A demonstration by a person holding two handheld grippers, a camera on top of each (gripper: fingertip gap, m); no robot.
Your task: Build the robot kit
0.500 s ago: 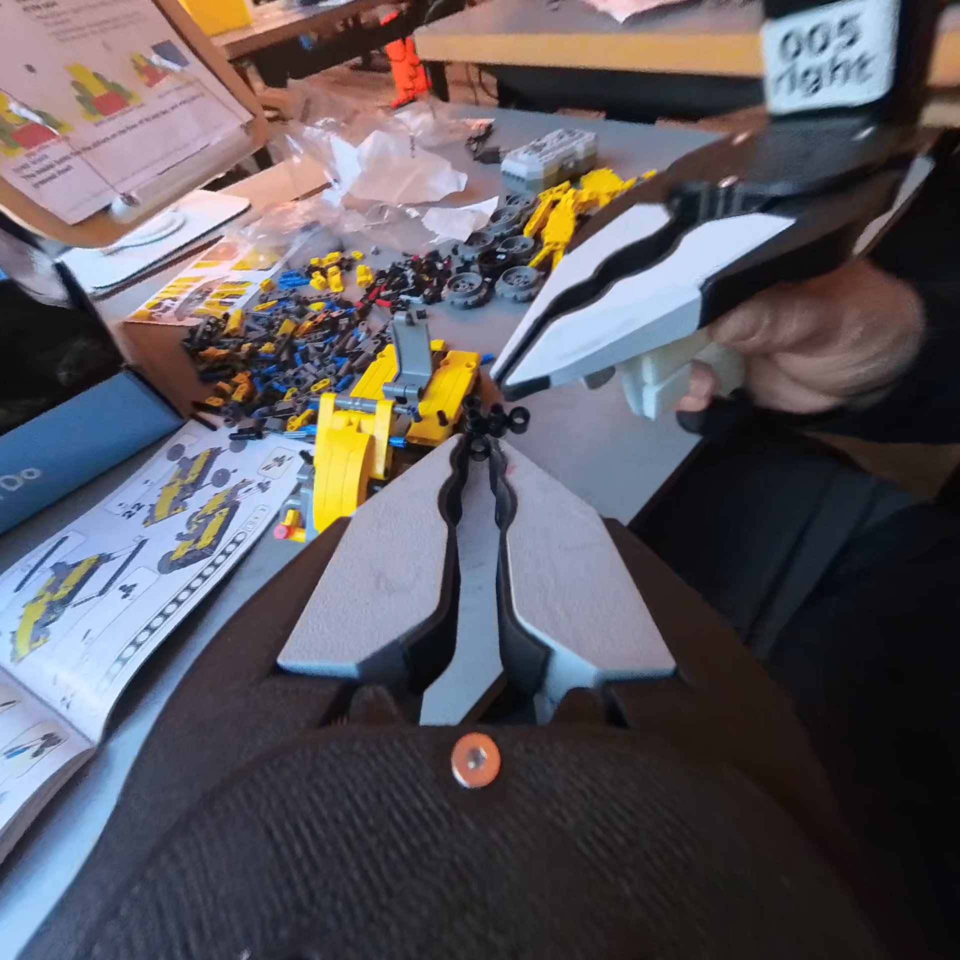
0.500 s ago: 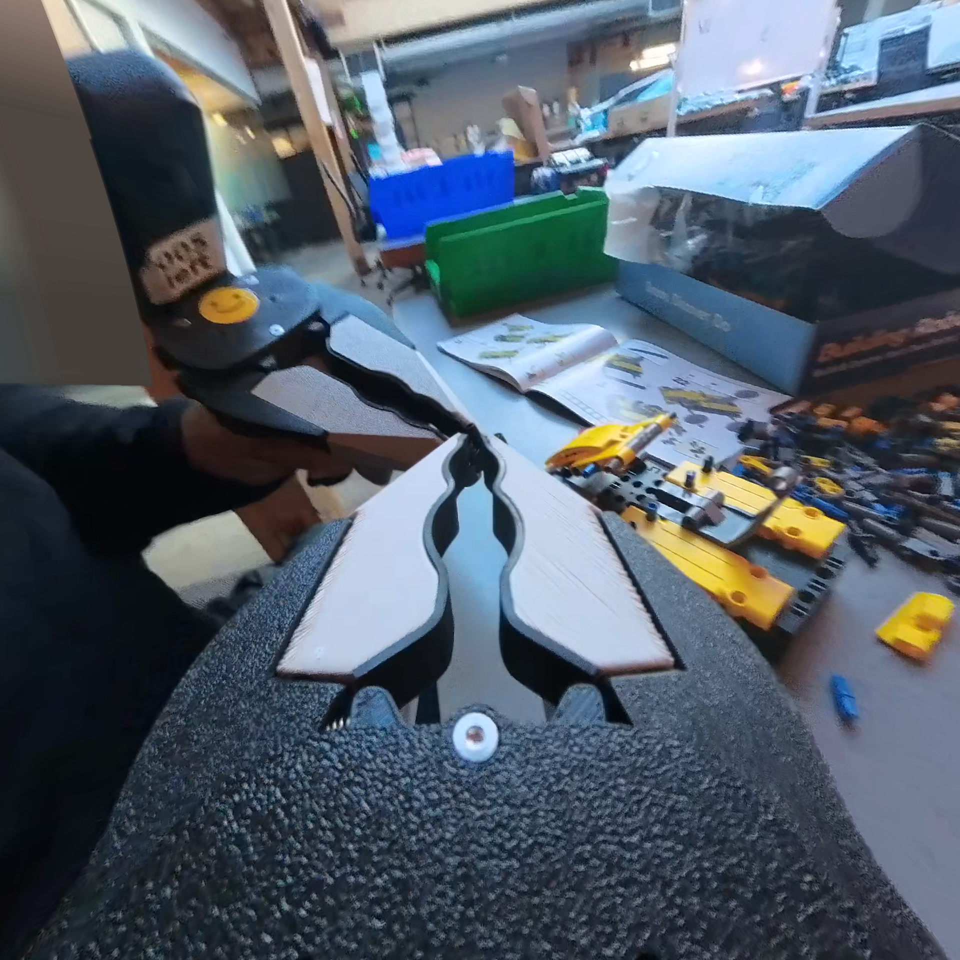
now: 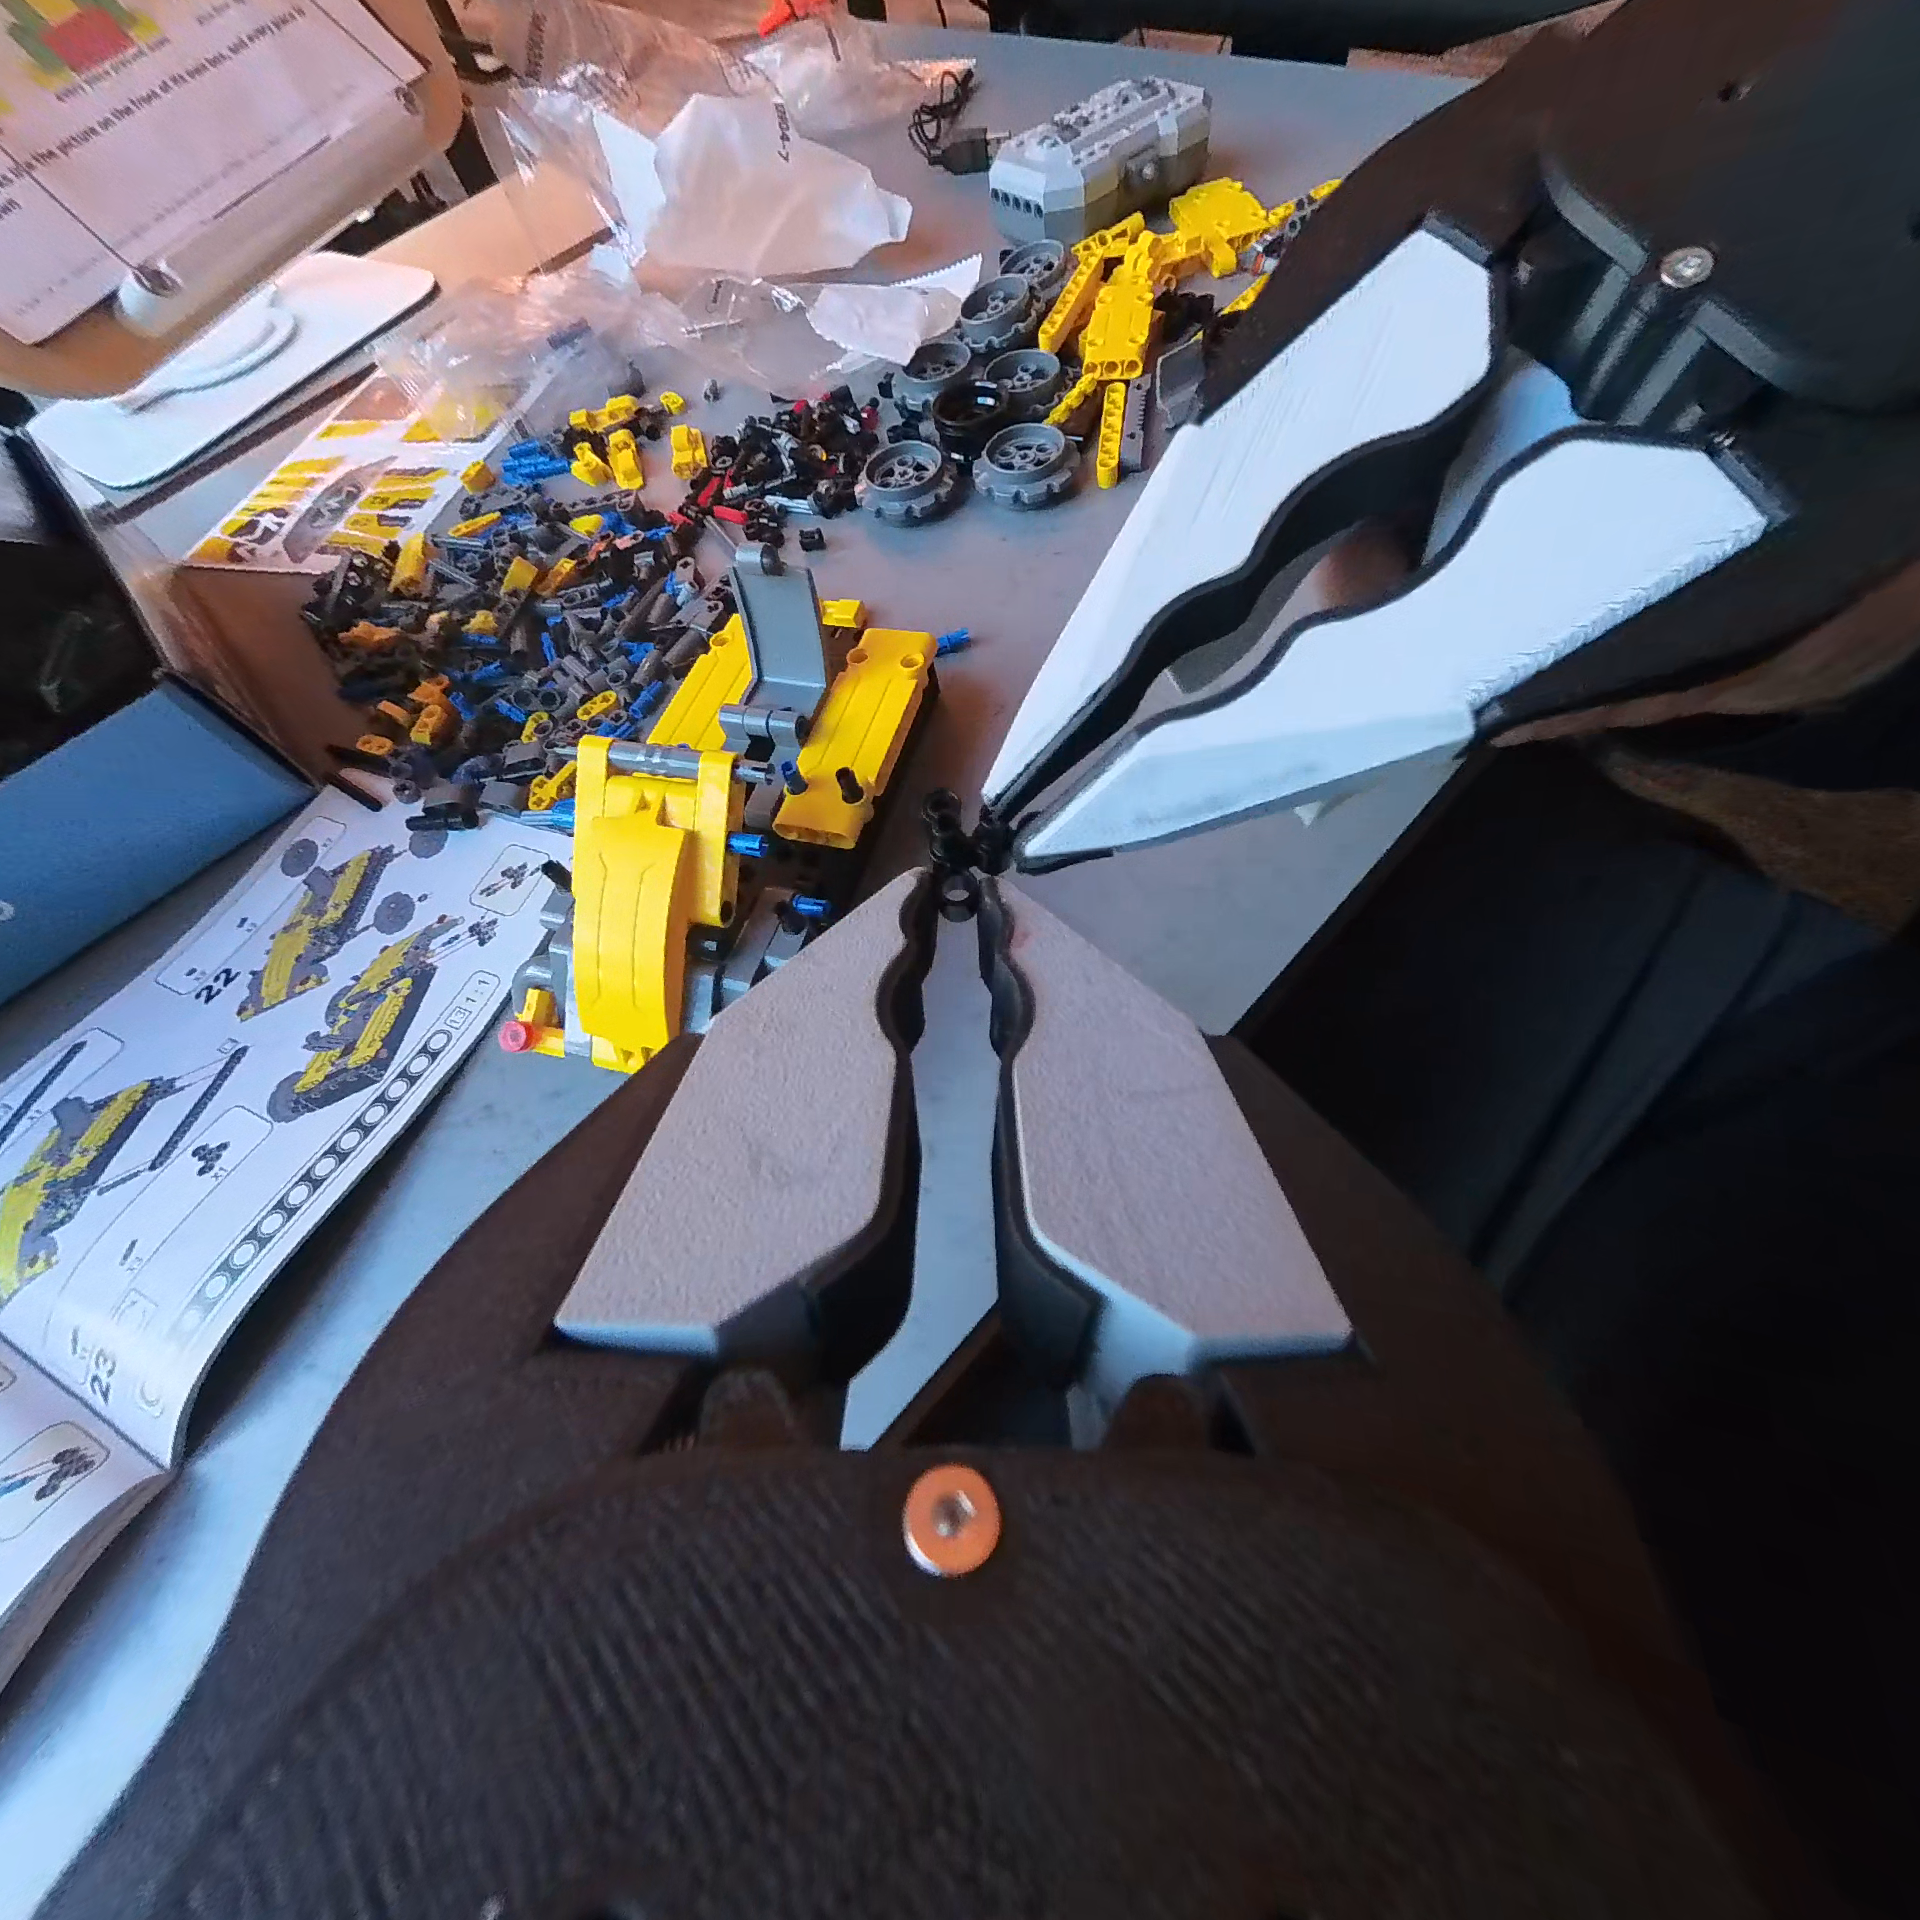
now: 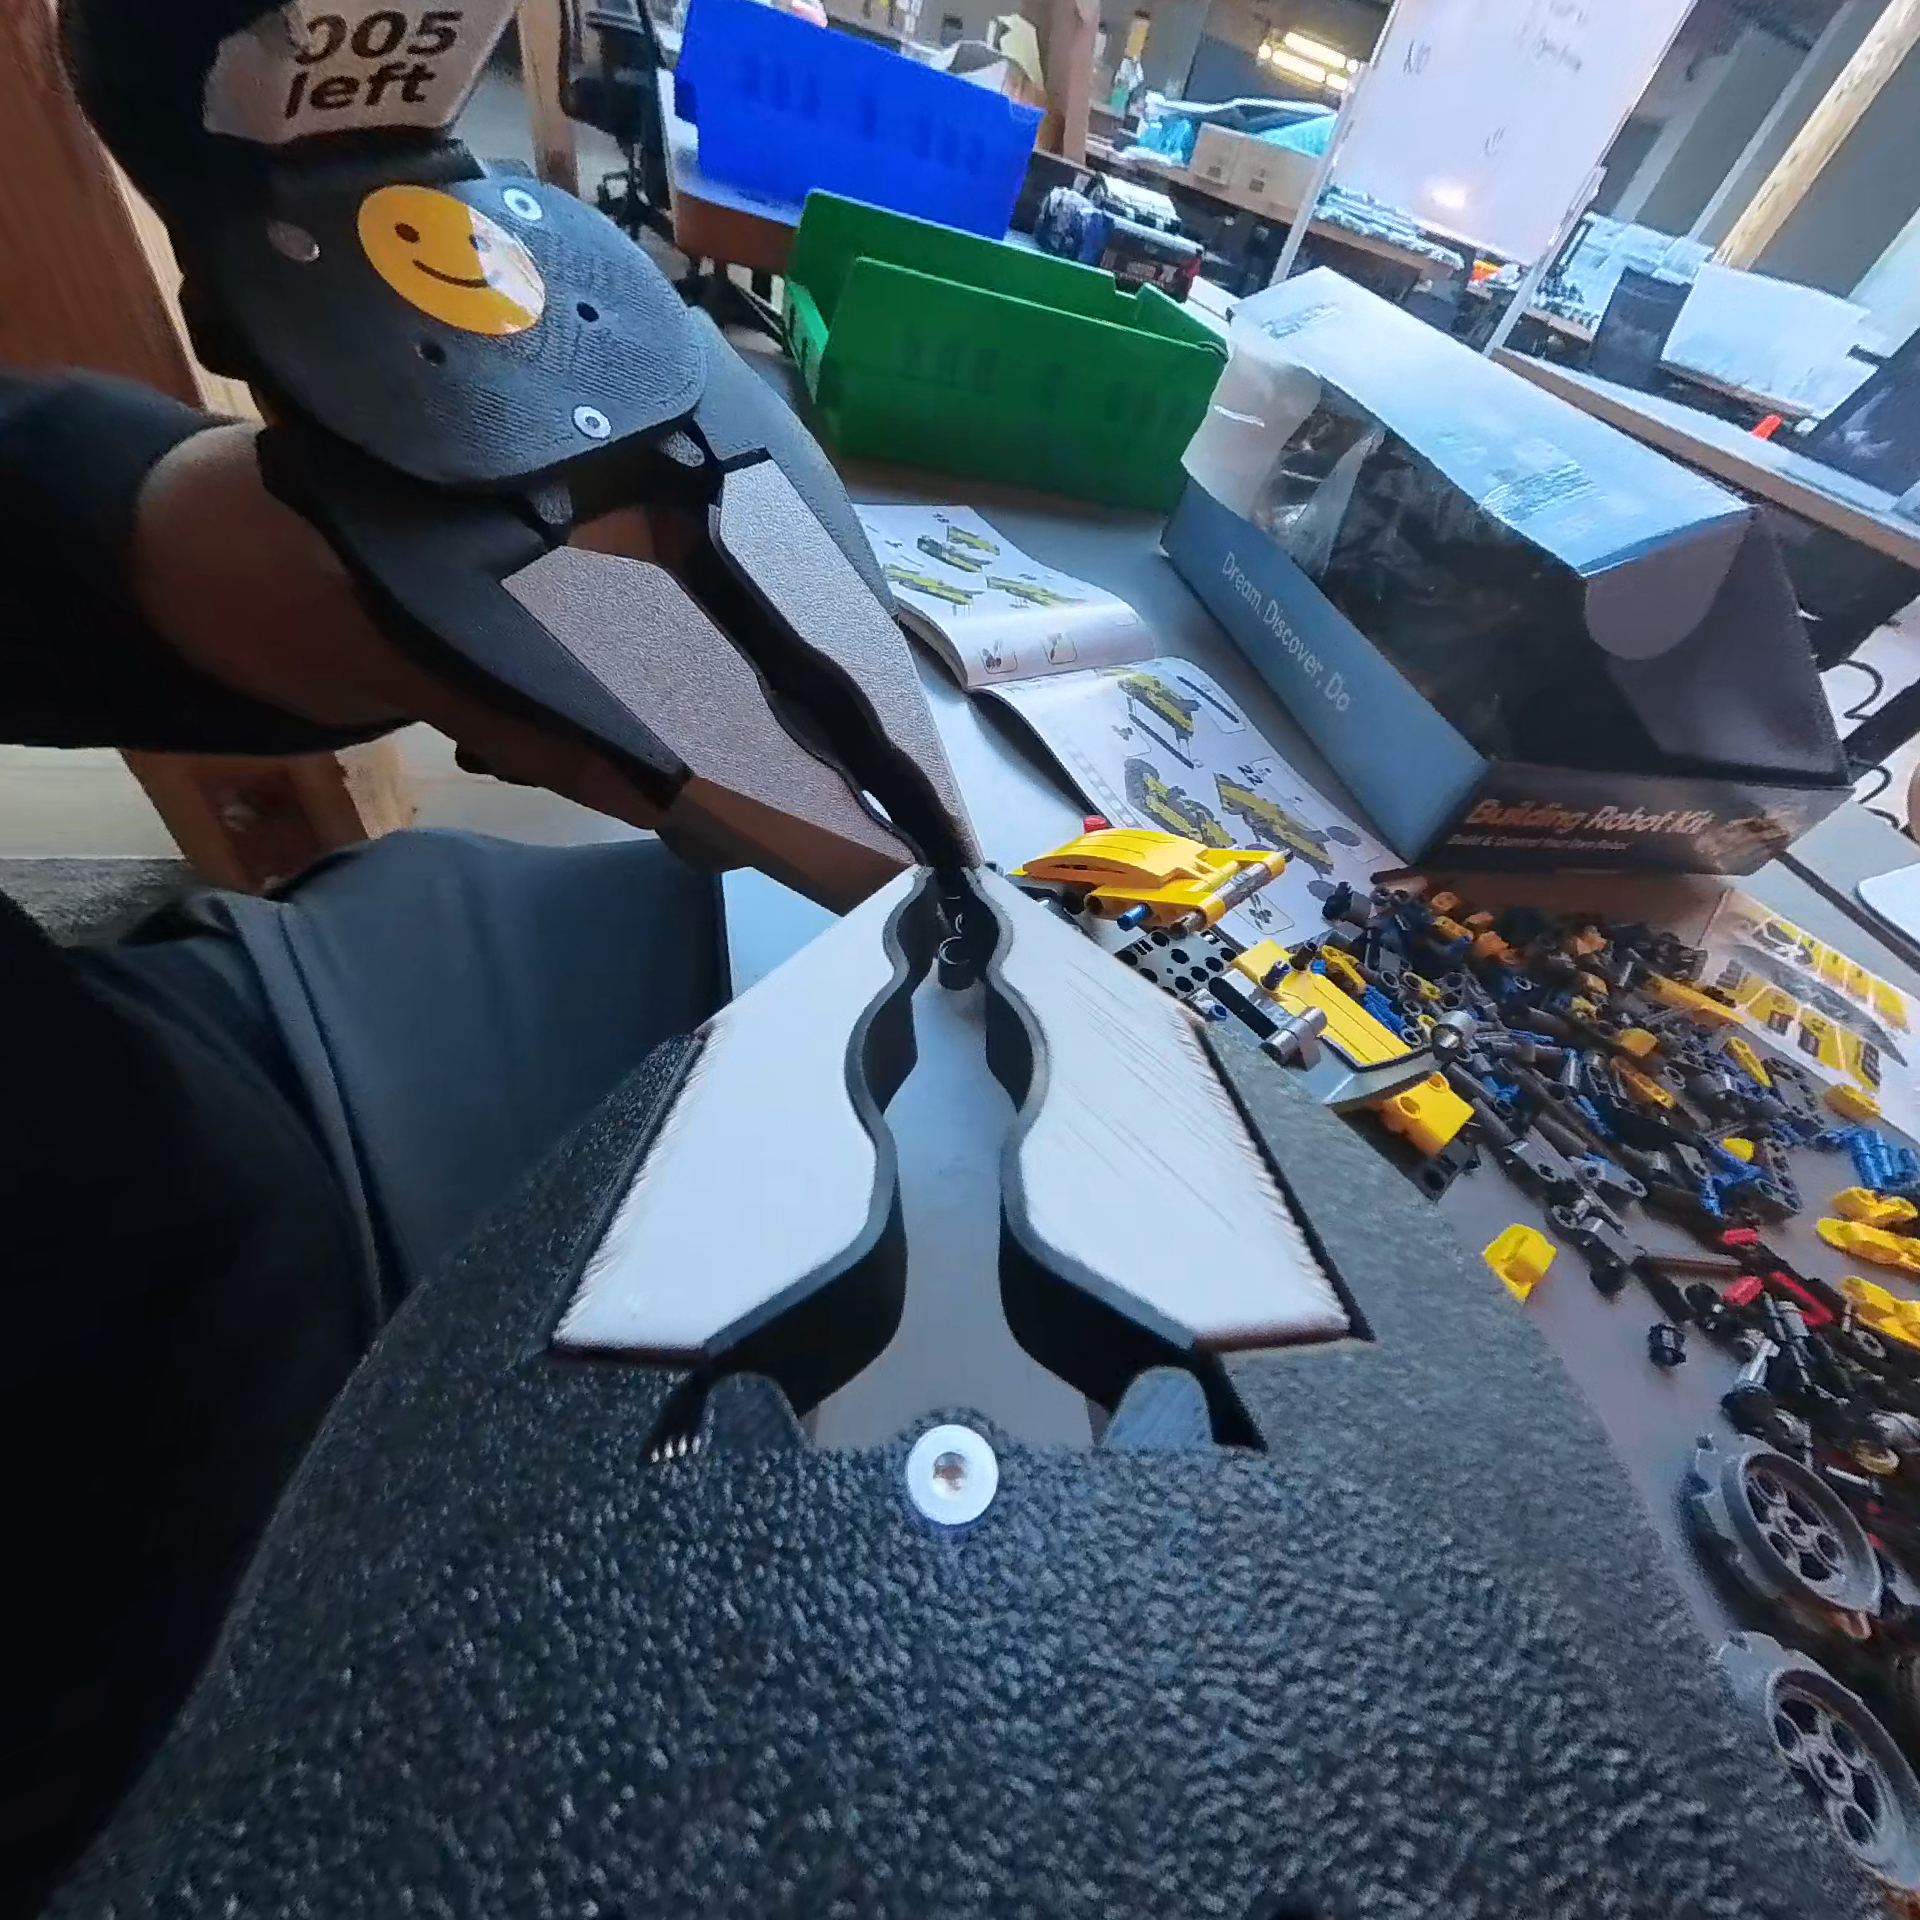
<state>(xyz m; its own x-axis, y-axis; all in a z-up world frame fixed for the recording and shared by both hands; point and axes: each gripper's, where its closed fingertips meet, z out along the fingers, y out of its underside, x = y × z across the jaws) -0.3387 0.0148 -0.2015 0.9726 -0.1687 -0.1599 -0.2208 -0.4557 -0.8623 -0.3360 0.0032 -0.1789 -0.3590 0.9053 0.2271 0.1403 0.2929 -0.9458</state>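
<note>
My left tongs (image 3: 961,902) have matt grey plastic pads and a ribbed black printed shell with a shiny metal screw (image 3: 951,1524). The right tongs (image 4: 951,940) are pebbly, rough black plastic with smoother pale pads. The little black connector piece (image 3: 954,847) looks like glossy plastic. The counter (image 3: 1049,540) is smooth matt grey, the booklet (image 3: 208,1101) is slick paper, and the bags (image 3: 727,208) are crinkly clear plastic.
</note>
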